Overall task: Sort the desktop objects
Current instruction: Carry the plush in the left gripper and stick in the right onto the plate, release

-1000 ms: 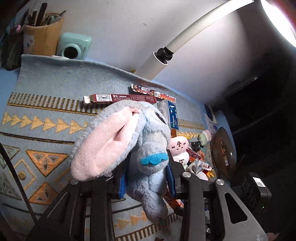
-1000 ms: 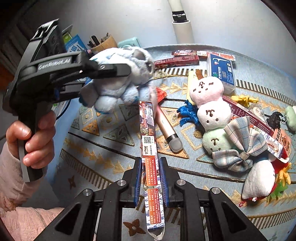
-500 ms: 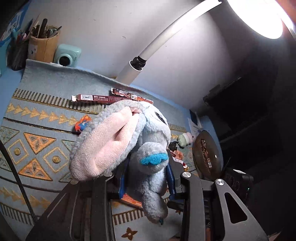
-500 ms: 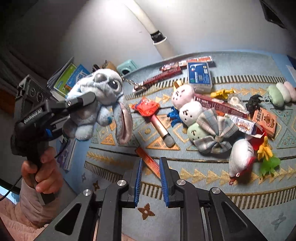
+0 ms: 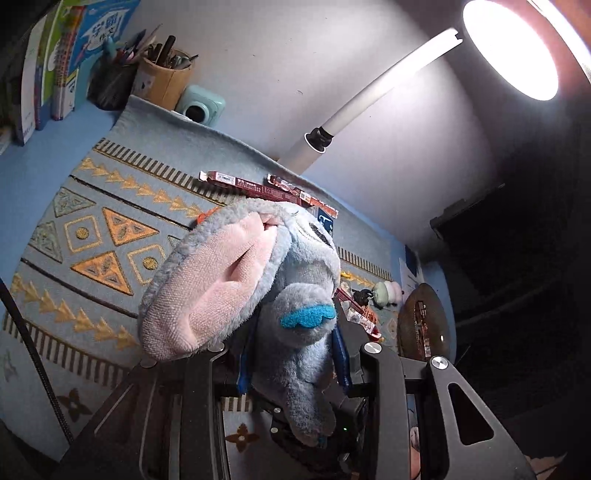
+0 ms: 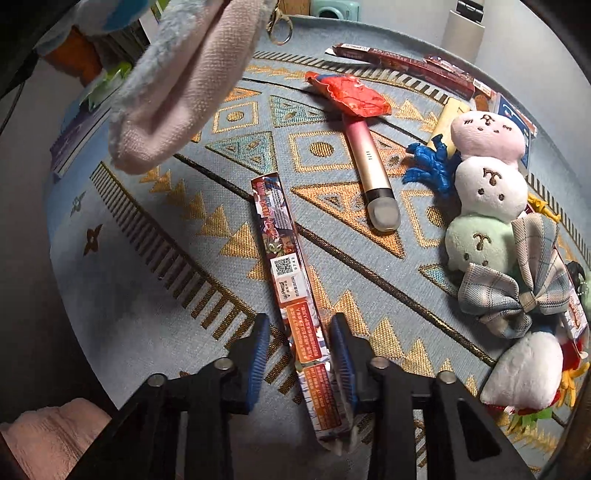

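Since the earlier frames the left tongs [image 5: 293, 354] have carried the blue plush toy [image 5: 295, 295] up and off the patterned mat [image 6: 147, 295], while the right tongs [image 6: 300, 354] have dropped back down over the long snack packet [image 6: 291, 295] and their jaws have just been closing, the packet lying between them. In the right wrist view the right-hand pad looks to touch the packet's edge while a gap shows at the left pad, so I judge them narrow around it, not yet gripping. The left tongs are clamped on the plush body, its pink-lined ear [image 5: 214, 288] flopping toward 9 o'clock. That toy should be light and squashy, so a hold across the thick body is safer than the ear or the keyring clasp [image 6: 279, 26]. The packet looks thin, flat, glossy and probably slippery; taking it across its narrow width near the middle should stop it drooping or sliding. It lies on the mat at 6 o'clock of the right view, with a pink pen-shaped device [image 6: 369, 173] at 1 o'clock and three stacked plush balls [image 6: 484, 184] at 3 o'clock. The packet's near end is cut off behind the tongs, the plush hides much of the mat in the left view, and the print on the packet is unreadable.
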A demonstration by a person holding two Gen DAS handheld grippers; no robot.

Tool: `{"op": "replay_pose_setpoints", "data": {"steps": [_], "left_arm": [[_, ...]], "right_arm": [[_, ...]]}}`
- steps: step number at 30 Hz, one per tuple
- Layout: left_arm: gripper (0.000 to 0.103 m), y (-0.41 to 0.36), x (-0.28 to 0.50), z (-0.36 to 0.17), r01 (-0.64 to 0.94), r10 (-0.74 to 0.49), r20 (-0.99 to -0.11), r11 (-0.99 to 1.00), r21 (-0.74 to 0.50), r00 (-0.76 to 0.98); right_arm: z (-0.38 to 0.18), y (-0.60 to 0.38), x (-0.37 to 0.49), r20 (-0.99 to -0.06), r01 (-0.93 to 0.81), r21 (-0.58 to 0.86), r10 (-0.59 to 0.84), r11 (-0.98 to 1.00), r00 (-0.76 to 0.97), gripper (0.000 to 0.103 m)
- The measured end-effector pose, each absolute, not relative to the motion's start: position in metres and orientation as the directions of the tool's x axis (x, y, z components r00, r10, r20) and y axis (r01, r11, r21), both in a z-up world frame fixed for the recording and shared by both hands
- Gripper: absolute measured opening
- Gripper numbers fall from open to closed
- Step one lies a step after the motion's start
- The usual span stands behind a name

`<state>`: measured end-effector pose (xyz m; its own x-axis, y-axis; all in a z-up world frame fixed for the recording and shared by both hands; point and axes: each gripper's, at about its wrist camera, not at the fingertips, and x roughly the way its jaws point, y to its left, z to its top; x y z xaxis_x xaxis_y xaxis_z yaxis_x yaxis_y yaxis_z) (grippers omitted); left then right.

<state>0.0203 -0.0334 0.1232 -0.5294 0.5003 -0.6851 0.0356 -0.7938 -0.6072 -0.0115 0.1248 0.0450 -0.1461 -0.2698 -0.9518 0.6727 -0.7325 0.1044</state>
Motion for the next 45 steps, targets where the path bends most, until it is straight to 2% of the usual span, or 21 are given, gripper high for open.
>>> {"op": "replay_pose_setpoints", "data": {"steps": [1, 6, 8, 11, 16, 20, 26, 31, 33, 35, 36, 38, 45], "left_arm": [[0.031, -0.029, 0.021, 0.123, 0.036, 0.501, -0.687, -0.794, -0.606, -0.526], [0.031, 0.011, 0.018, 0.129, -0.019, 0.531, -0.673, -0.792, -0.610, -0.514], [0.031, 0.034, 0.012, 0.138, -0.063, 0.556, -0.660, -0.786, -0.614, -0.506], [0.031, 0.075, 0.000, 0.154, -0.148, 0.607, -0.630, -0.767, -0.624, -0.484], [0.031, 0.160, -0.019, 0.182, -0.312, 0.693, -0.587, -0.717, -0.624, -0.419], [0.031, 0.236, -0.032, 0.194, -0.423, 0.748, -0.571, -0.662, -0.618, -0.337], [0.031, 0.336, -0.051, 0.184, -0.512, 0.784, -0.583, -0.599, -0.616, -0.215], [0.031, 0.396, -0.072, 0.161, -0.520, 0.775, -0.610, -0.594, -0.615, -0.164], [0.042, 0.413, -0.083, 0.146, -0.499, 0.746, -0.645, -0.627, -0.598, -0.165], [0.055, 0.424, -0.095, 0.123, -0.449, 0.710, -0.695, -0.660, -0.602, -0.113], [0.055, 0.425, -0.095, 0.110, -0.418, 0.700, -0.711, -0.666, -0.618, -0.064], [0.055, 0.419, -0.090, 0.091, -0.367, 0.705, -0.709, -0.658, -0.657, 0.005], [0.055, 0.362, -0.051, 0.086, -0.299, 0.703, -0.711, -0.675, -0.674, 0.014]], "right_arm": [[0.047, 0.127, -0.008, -0.948, 0.681, 0.134, -0.293, -0.720, -0.122, 0.017], [0.077, 0.176, 0.000, -0.878, 0.622, 0.357, -0.477, -0.697, -0.030, 0.017], [0.101, 0.210, -0.002, -0.838, 0.585, 0.408, -0.542, -0.701, -0.065, 0.017], [0.138, 0.270, -0.004, -0.806, 0.514, 0.417, -0.566, -0.750, -0.172, 0.017], [0.184, 0.390, 0.003, -0.758, 0.314, 0.424, -0.523, -0.849, -0.390, 0.017], [0.208, 0.479, 0.012, -0.726, 0.122, 0.435, -0.427, -0.892, -0.539, 0.017], [0.223, 0.580, 0.012, -0.733, -0.128, 0.419, -0.251, -0.899, -0.632, 0.017], [0.209, 0.617, -0.019, -0.785, -0.212, 0.373, -0.186, -0.903, -0.591, 0.017], [0.203, 0.621, -0.034, -0.785, -0.215, 0.375, -0.185, -0.902, -0.591, 0.017], [0.193, 0.623, -0.044, -0.810, -0.228, 0.357, -0.179, -0.906, -0.558, 0.027], [0.189, 0.624, -0.046, -0.818, -0.246, 0.357, -0.175, -0.901, -0.547, 0.031], [0.183, 0.627, -0.042, -0.817, -0.265, 0.394, -0.204, -0.880, -0.540, 0.031], [0.157, 0.627, -0.018, -0.818, -0.317, 0.485, -0.295, -0.815, -0.493, 0.032]]}}
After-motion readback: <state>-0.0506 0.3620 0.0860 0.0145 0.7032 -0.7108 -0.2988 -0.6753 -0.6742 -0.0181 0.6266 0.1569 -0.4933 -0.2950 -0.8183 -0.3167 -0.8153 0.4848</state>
